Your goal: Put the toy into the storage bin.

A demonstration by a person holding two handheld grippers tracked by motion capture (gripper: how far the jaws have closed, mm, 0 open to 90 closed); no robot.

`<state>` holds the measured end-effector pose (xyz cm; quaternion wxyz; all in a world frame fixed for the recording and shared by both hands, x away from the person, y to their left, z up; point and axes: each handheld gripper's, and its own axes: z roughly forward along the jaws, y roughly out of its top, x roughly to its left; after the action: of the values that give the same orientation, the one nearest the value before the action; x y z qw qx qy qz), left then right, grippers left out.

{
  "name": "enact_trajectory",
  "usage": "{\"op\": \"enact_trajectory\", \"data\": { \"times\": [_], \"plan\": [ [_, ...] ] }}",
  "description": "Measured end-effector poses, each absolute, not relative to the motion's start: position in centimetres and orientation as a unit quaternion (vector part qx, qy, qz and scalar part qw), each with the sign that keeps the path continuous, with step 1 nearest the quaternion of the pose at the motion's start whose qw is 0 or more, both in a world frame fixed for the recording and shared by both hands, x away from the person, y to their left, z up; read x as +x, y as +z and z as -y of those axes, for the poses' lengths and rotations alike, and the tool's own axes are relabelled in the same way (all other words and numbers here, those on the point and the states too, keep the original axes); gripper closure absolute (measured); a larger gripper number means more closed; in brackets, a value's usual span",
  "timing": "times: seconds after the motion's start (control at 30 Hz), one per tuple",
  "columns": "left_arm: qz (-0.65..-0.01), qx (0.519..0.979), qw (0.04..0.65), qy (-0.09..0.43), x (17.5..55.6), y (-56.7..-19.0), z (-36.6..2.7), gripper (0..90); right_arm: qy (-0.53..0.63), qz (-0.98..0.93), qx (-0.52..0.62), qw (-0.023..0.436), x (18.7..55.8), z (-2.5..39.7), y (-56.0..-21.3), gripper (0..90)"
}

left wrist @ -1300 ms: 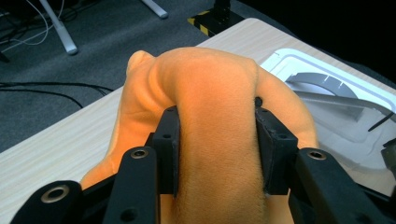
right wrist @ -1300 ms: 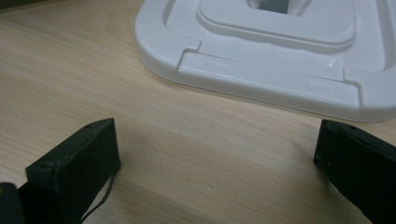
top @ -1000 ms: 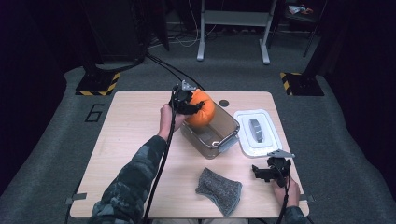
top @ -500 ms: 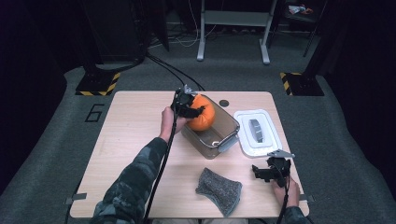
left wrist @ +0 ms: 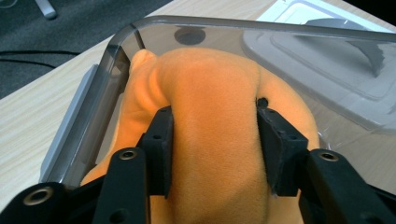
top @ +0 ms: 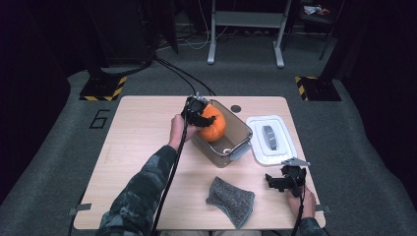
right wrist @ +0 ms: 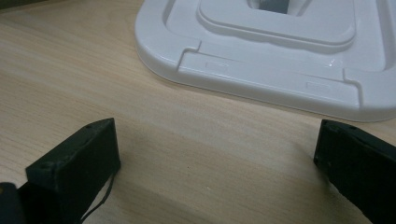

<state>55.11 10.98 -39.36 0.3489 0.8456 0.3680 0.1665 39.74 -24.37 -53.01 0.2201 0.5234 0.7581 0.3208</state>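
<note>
Your left gripper is clamped on the orange plush toy, both jaws pressed into its sides; the toy sits over the near-left rim of the clear plastic container, partly inside. Your right gripper rests low over the bare table, jaws spread wide and holding nothing, just short of the white lid. A grey cloth lies near the front edge

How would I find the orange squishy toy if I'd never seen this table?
Look at the middle of the wooden table for the clear plastic box. The left gripper squeezes the orange plush toy over the box's near-left end. It is the one bright orange thing there: the lid beside it is white and the cloth is grey.
</note>
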Motion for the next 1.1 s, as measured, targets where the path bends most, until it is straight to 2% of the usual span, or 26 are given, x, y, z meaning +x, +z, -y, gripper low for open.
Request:
{"op": "enact_trajectory", "data": {
  "times": [0.23, 0.7, 1.1],
  "plan": [
    [-0.373, 0.849, 0.342, 0.153, 55.4, -39.8, -10.9, 48.1, 0.321, -0.758, 0.524, 0.220, 39.7, 24.4, -53.0, 0.0],
    [-0.385, 0.853, 0.324, 0.137, 55.7, -40.5, -10.6, 33.6, 0.321, -0.758, 0.524, 0.220, 39.7, 24.4, -53.0, 0.0],
    [-0.379, 0.843, 0.356, 0.141, 55.2, -39.2, -12.0, 26.1, 0.321, -0.758, 0.523, 0.220, 39.7, 24.4, -53.0, 0.0]
  ]
}}
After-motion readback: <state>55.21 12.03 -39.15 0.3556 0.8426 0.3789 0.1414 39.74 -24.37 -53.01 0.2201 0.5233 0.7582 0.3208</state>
